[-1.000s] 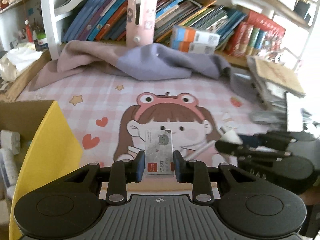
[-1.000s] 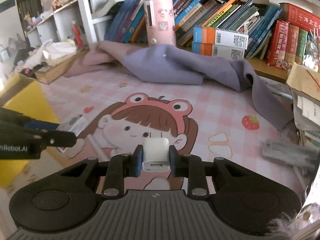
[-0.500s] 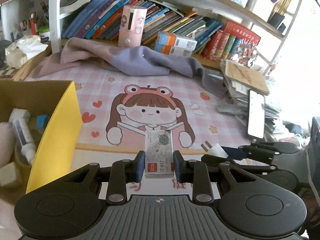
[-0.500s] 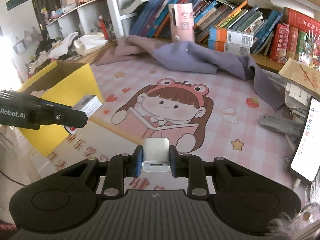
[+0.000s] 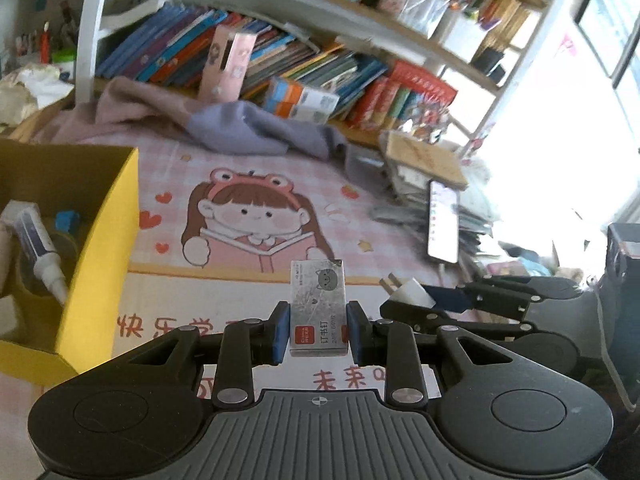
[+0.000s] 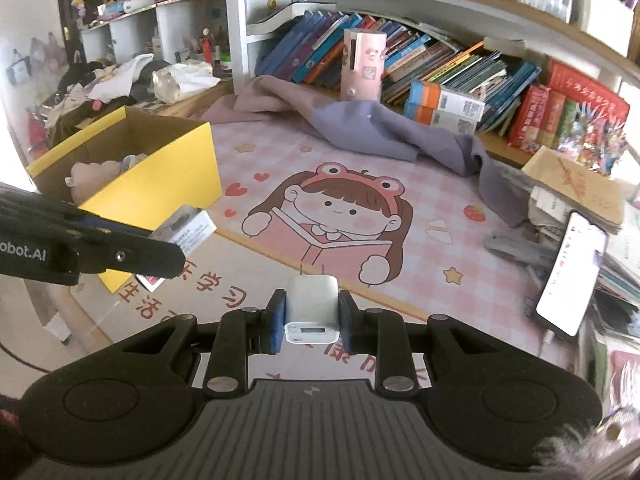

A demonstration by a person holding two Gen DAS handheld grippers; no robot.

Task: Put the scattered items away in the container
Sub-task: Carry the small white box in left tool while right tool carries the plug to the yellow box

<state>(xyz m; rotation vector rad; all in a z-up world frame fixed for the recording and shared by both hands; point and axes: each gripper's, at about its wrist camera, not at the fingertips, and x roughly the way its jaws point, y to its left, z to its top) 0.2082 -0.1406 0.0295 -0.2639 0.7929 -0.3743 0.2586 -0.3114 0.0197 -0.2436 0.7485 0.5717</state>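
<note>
With my left claw (image 5: pixel 318 330) clamped on the staple box (image 5: pixel 318 308) and my right claw (image 6: pixel 312 320) gripping the charger (image 6: pixel 313 307), both above the mat, I should carry each over the yellow box (image 6: pixel 160 184), clear its rim, then release low.

both my wrist cameras look forward and down along their fingers, high over the cartoon mat (image 5: pixel 256 216). they share the yellow box (image 6: pixel 160 184) to my left, the bookshelf (image 6: pixel 440 64) ahead, and each other's gripper.
</note>
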